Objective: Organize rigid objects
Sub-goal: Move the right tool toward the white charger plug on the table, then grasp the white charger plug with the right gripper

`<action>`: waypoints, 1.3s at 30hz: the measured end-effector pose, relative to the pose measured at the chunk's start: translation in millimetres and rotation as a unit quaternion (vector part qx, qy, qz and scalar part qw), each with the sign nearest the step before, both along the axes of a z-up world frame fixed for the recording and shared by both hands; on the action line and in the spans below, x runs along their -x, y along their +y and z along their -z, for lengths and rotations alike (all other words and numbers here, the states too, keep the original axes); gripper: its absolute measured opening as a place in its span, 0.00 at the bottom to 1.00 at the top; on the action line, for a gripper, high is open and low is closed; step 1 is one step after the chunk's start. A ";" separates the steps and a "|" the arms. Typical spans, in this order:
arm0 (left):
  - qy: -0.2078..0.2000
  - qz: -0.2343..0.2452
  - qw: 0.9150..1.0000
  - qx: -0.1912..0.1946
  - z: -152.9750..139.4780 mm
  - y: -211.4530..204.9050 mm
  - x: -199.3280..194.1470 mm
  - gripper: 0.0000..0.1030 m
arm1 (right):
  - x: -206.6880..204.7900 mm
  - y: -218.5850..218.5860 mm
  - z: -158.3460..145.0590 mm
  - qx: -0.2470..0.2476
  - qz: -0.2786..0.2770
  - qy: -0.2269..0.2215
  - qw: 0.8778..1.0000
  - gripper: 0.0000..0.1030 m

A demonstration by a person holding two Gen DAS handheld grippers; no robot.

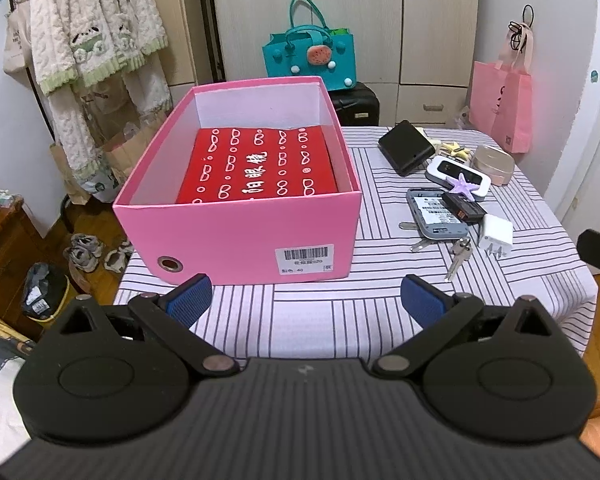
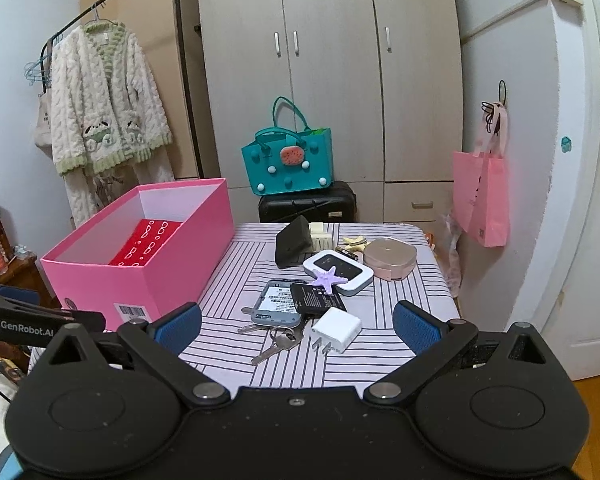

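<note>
A pink box [image 1: 236,236] stands open on the striped table [image 1: 340,312], with a red glasses case [image 1: 256,168] inside; it shows in the right wrist view [image 2: 100,280] too. To its right lie a white charger [image 2: 336,330], keys [image 2: 278,342], a grey router [image 2: 274,304], a black battery [image 2: 316,300], a purple starfish [image 2: 328,278], a white device [image 2: 338,270], a black wallet [image 2: 292,246] and a beige case [image 2: 390,258]. My left gripper [image 1: 306,300] is open and empty before the box. My right gripper [image 2: 298,324] is open and empty, just short of the charger.
A teal bag [image 2: 288,168] sits on a black suitcase [image 2: 308,204] behind the table. A pink bag [image 2: 480,196] hangs at the right by the white door. A robe [image 2: 104,112] hangs on a rack at the left. Wardrobes stand behind.
</note>
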State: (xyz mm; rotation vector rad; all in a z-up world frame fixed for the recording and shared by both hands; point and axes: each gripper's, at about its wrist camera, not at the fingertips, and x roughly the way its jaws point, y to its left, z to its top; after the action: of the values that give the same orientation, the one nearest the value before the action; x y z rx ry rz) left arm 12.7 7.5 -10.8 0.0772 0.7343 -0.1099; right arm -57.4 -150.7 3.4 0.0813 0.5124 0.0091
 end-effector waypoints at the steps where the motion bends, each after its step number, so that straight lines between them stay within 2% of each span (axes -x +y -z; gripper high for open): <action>1: 0.003 0.003 1.000 0.005 -0.1 1.7 -1.7 0.97 | -1.2 0.0 0.2 0.002 -0.002 -0.001 1.000 1.00; 6: 0.011 0.020 1.000 0.006 -8.1 8.4 -11.6 0.97 | -10.9 -0.7 -0.6 0.014 -0.016 -0.015 1.000 1.00; 12: -0.004 0.053 0.998 -0.043 -19.9 7.3 -22.8 0.97 | -21.5 -5.2 2.1 0.005 -0.049 -0.042 0.998 1.00; 15: -0.001 0.078 0.996 -0.044 -25.2 11.7 -31.3 0.97 | -29.6 -6.5 7.7 0.008 -0.058 -0.036 0.998 1.00; 20: 0.028 0.099 0.994 -0.025 -33.6 32.5 -56.4 0.96 | -57.8 -13.9 26.5 0.012 -0.045 0.022 0.999 1.00; 25: 0.018 0.073 0.995 -0.061 -43.0 52.8 -84.5 0.96 | -84.0 -21.5 48.7 0.011 -0.025 0.080 0.996 0.98; 29: 0.013 0.030 0.998 -0.052 -44.6 74.1 -112.8 0.97 | -102.6 -28.4 66.8 -0.024 -0.014 0.122 0.992 0.90; 32: 0.014 -0.010 0.998 -0.055 -31.8 89.7 -133.3 0.97 | -116.7 -34.2 80.1 -0.058 0.009 0.149 0.987 0.82; 36: 0.020 -0.010 0.999 -0.049 -19.8 108.4 -151.8 0.96 | -128.9 -33.8 90.0 -0.064 0.034 0.172 0.982 0.70; 39: 0.009 -0.016 0.997 -0.070 -15.7 114.7 -161.3 0.95 | -135.6 -33.6 94.2 -0.070 0.045 0.186 0.979 0.69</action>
State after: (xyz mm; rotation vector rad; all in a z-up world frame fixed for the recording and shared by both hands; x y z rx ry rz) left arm 174.0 122.2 4.9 0.1982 0.7609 -0.0287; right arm 78.1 -184.2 -90.9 0.2477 0.8822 -0.0599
